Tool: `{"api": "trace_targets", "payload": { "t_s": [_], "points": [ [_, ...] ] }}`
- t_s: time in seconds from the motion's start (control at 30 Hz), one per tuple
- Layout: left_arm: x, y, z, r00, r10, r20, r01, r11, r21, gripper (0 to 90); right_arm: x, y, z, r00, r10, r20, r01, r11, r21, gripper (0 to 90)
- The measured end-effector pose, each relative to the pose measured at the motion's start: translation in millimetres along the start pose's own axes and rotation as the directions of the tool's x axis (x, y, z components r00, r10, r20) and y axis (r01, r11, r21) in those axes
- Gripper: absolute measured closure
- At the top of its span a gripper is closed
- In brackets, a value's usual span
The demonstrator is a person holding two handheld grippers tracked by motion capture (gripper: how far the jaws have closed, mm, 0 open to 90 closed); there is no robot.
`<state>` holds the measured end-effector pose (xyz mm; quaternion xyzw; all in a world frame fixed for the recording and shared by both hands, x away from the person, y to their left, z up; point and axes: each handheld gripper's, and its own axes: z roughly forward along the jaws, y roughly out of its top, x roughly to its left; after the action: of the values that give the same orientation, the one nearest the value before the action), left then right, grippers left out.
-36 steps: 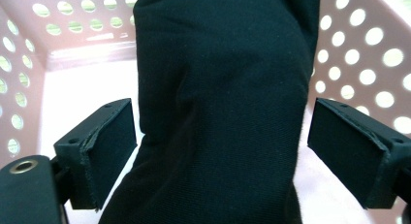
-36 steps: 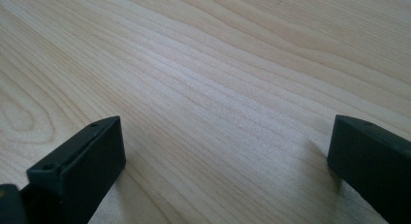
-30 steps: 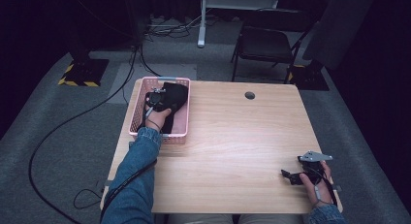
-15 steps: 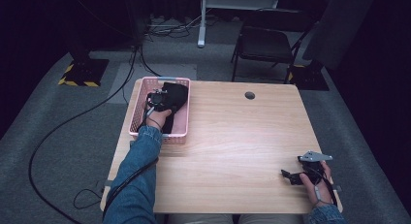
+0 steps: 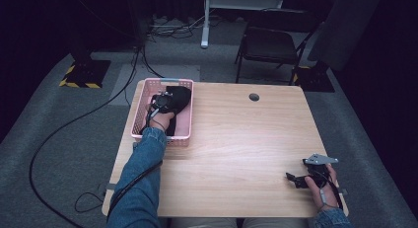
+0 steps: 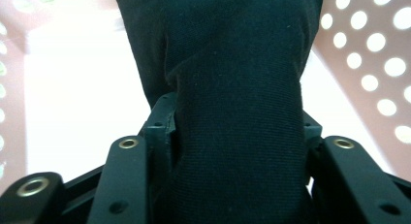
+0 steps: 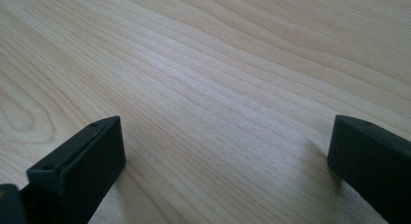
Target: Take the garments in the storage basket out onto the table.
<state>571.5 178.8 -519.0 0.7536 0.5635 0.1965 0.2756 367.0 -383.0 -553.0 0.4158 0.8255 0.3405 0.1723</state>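
Note:
A black cloth (image 5: 180, 95) lies bunched in the pink perforated basket (image 5: 167, 81) at the table's far left. My left gripper (image 5: 164, 101) reaches down into the basket. Its jaws have just closed on a thick fold of the black cloth (image 6: 232, 83), which is pinched between the two black jaws of the left gripper (image 6: 232, 129); the basket's wall (image 6: 368, 64) rises behind. My right gripper (image 5: 295, 179) rests near the table's front right corner. In the right gripper view my right gripper (image 7: 225, 151) stands open over bare wood with nothing between its fingers.
The light wooden table (image 5: 236, 134) has a round cable hole (image 5: 254, 96) near its far edge. A dark chair (image 5: 268, 45) and cables on the grey floor lie beyond the table. A cable trails from my left arm off the table's front left.

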Motion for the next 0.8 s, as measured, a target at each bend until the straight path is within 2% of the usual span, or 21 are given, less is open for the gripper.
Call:
{"api": "trace_targets", "payload": {
  "t_s": [0.17,0.37,0.8],
  "points": [
    [-0.6,0.3,-3.4,0.9999,-0.012,0.004,0.012,0.9999,-0.012,52.8,0.0,0.0,0.0,1.0,0.0,0.0,0.0,1.0,0.0,0.1],
    [-3.0,3.5,-14.2,0.9999,-0.007,0.01,0.007,0.9971,-0.075,52.8,0.0,0.0,-0.1,1.0,-0.001,0.0,0.001,1.0,0.001,0.1],
    [-7.2,9.1,-33.3,0.9998,-0.02,0.005,0.02,0.9884,-0.151,52.9,-0.1,0.0,0.0,1.0,-0.002,0.0,0.002,1.0,0.0,0.1]
  ]
}}
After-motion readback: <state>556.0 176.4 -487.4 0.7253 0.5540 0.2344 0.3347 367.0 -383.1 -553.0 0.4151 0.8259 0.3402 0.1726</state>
